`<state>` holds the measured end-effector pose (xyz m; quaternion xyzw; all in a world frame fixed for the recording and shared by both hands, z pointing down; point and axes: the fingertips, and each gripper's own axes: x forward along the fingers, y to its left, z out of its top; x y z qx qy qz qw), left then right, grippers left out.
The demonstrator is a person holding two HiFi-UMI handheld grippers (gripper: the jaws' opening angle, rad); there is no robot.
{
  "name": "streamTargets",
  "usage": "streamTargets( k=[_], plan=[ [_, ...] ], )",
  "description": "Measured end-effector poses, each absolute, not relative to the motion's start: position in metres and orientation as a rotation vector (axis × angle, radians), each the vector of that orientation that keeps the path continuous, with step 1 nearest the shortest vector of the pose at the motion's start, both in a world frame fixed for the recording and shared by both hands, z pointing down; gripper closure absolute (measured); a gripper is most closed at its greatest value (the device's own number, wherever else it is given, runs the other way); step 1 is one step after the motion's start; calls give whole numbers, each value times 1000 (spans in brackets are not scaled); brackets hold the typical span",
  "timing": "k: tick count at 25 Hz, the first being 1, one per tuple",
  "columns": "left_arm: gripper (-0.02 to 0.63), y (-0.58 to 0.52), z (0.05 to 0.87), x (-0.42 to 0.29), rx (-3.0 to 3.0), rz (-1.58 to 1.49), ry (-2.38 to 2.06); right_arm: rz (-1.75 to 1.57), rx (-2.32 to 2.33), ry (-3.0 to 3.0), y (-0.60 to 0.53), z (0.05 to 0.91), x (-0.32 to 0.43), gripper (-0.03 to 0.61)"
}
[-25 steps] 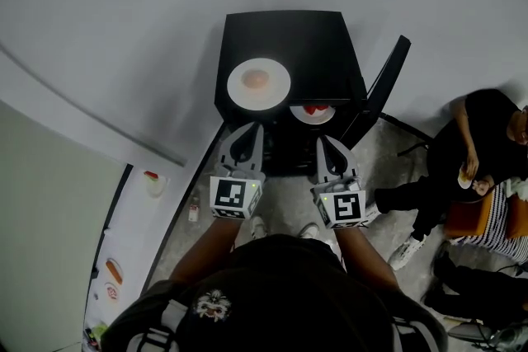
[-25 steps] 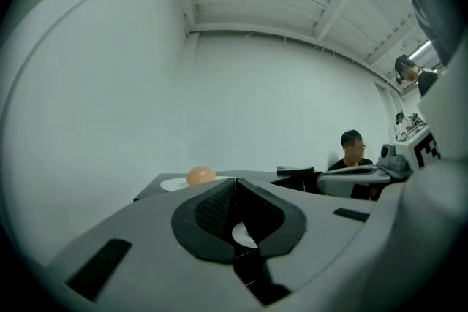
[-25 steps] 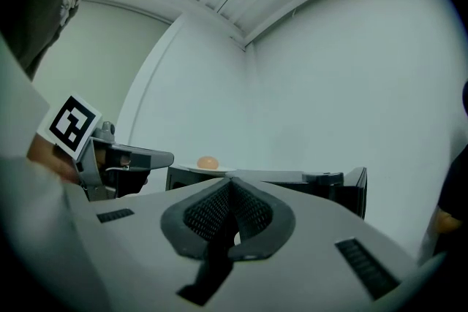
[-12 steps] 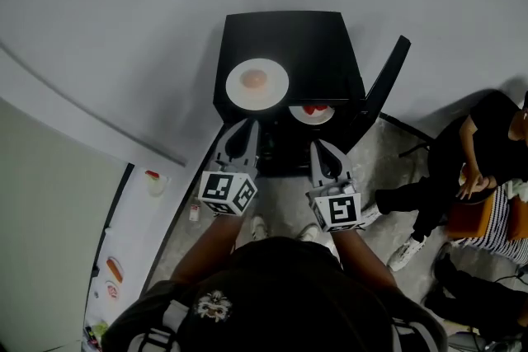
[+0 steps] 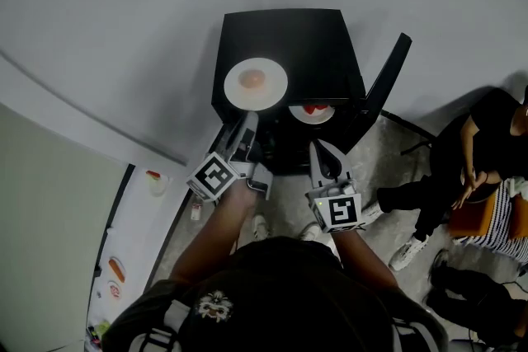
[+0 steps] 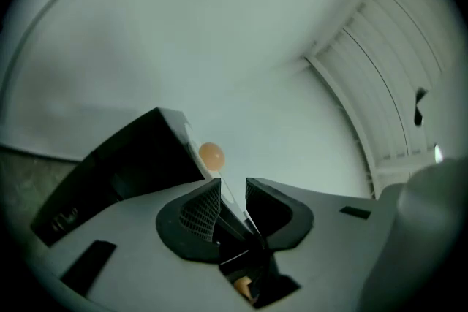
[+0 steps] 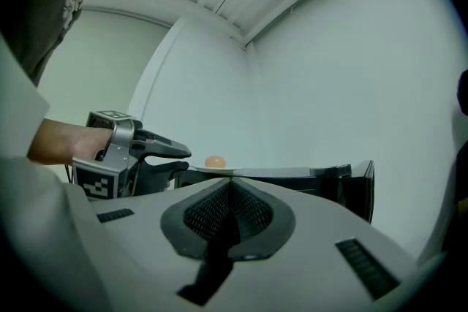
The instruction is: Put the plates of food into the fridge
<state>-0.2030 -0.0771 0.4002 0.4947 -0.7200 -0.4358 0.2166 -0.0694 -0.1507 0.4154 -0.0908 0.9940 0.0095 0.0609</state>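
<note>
A white plate [image 5: 256, 84] with a round orange piece of food [image 5: 256, 79] sits on top of the black mini fridge [image 5: 305, 45]. A second plate with red food [image 5: 312, 111] rests inside it. My left gripper [image 5: 246, 126] is turned on its side at the top plate's near rim. In the left gripper view its jaws [image 6: 232, 186] are opening, the thin rim runs between them and the pads do not press on it. The orange food [image 6: 211, 155] shows just beyond. My right gripper [image 5: 318, 147] hangs in front of the fridge, shut and empty [image 7: 230, 183].
The fridge door [image 5: 388, 86] stands open to the right. A person [image 5: 487, 144] sits on the floor at the right. A white counter [image 5: 154, 181] with small food items runs along the left. A pale wall stands behind the fridge.
My left gripper has rolled onto its side and moved up to the top plate's rim, and its jaws have parted. The right gripper has drawn back slightly.
</note>
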Motion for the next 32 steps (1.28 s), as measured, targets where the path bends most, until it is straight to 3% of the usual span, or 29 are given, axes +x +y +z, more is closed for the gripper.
streamTargets(
  k=[7,19,32],
  plan=[
    [497,-90,415,-213,1162,-1559,-1595,24,-271,3009,-153,416,-69,554],
    [476,-99,421,-226,1016,-1663,-1482,23,-287,2992,-154,412,-67,554],
    [552,-103,424,-228,993,-1674,-1466,3,-248,3011,-147,421,-69,554]
  ],
)
